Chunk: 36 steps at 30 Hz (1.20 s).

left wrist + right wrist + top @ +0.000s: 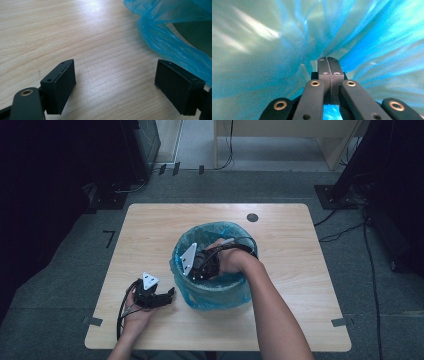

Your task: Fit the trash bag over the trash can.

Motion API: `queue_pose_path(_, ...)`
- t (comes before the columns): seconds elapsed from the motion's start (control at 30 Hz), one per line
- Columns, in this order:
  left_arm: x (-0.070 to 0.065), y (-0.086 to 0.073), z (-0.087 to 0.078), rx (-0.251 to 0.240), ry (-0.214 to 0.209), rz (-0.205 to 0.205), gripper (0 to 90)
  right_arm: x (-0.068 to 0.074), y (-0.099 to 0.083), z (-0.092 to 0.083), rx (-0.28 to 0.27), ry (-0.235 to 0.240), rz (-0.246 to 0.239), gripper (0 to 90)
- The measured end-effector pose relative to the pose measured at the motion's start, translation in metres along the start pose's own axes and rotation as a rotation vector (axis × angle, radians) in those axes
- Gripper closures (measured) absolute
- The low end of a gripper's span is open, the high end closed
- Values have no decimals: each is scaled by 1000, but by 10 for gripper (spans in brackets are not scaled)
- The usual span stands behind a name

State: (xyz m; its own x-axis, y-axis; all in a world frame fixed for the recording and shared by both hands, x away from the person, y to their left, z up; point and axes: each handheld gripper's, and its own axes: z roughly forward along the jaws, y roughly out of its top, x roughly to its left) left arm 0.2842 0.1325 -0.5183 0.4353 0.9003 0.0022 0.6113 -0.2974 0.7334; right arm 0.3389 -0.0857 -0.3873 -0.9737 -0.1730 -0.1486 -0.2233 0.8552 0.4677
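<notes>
We see a wooden table [150, 230] carrying a round bin [220, 292] near its middle, lined with a blue bag [200, 240] whose edge folds over the rim. Our right gripper [328, 62] reaches down inside the bin, jaws pressed flat together with nothing visible between them, blue plastic close on all sides. Our left gripper [115, 82] rests low over the tabletop just beside the bin, jaws wide apart and empty.

I am seeing the bin [215, 287] sitting mid-table [150, 230], its bag [200, 237] lining it, my right gripper [202, 265] reaching down inside the bin, my left gripper [167, 295] resting on the table just left of it.
</notes>
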Motion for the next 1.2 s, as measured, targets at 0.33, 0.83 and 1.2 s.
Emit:
queue_pose_path(0.33,0,0,0,0,1,1,163,2,6,-45,-13,-49,-17,900)
queue_pose_path(0.83,0,0,0,1,1,1,163,7,20,-104,-59,-102,-33,900)
queue_pose_path(1.2,0,0,0,0,6,-7,164,8,28,-128,-58,-126,-33,900)
